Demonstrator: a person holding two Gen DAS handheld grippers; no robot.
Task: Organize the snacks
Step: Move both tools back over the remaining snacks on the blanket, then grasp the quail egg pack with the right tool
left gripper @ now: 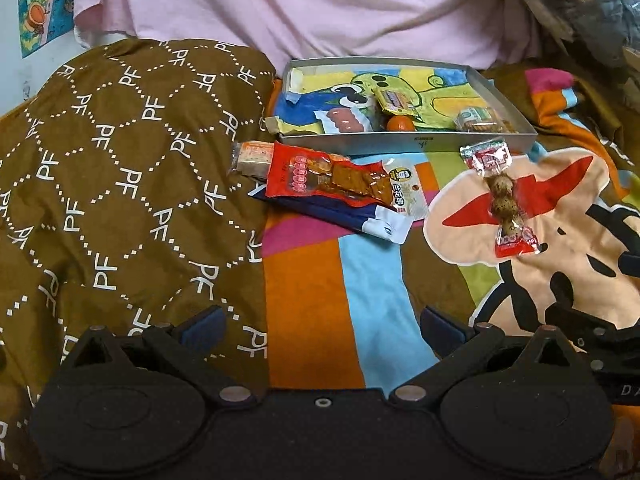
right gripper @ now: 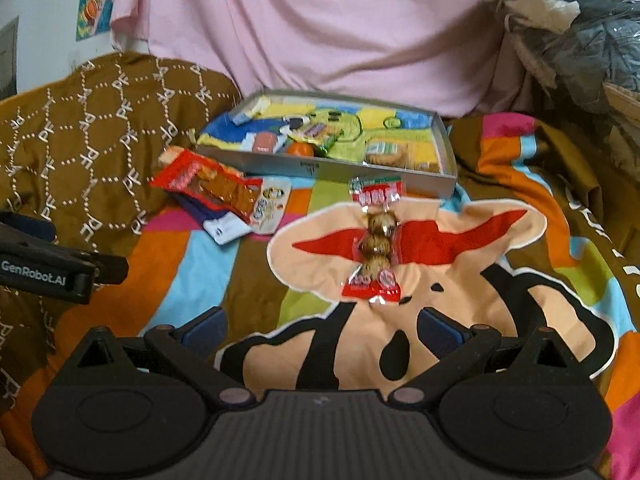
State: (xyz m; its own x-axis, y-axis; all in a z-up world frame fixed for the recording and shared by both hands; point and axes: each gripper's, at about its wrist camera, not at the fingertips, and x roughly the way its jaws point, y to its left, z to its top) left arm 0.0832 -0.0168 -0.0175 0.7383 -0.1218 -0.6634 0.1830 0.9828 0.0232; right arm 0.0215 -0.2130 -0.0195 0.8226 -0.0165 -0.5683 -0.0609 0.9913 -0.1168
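A shallow grey box (left gripper: 440, 145) (right gripper: 320, 170) with a cartoon lining lies on the bedspread and holds several snacks, among them a small orange (left gripper: 401, 123) (right gripper: 301, 149). In front of it sits a red pack of three speckled eggs (left gripper: 505, 202) (right gripper: 376, 246). To the left, a red pack of brown dried tofu (left gripper: 332, 178) (right gripper: 208, 184) lies over a blue-and-white pack (left gripper: 360, 220) (right gripper: 224, 230) and beside an orange-ended bar (left gripper: 254, 156). My left gripper (left gripper: 322, 326) is open over the striped cloth. My right gripper (right gripper: 320, 326) is open just short of the egg pack.
A brown quilt printed "PF" (left gripper: 120, 180) (right gripper: 80, 148) rises at the left. Pink fabric (left gripper: 300, 4) (right gripper: 320, 32) hangs behind the box. Crumpled plastic bags (left gripper: 580, 0) (right gripper: 560, 12) are piled at the back right. The other gripper's black body (right gripper: 48, 272) juts in from the left edge.
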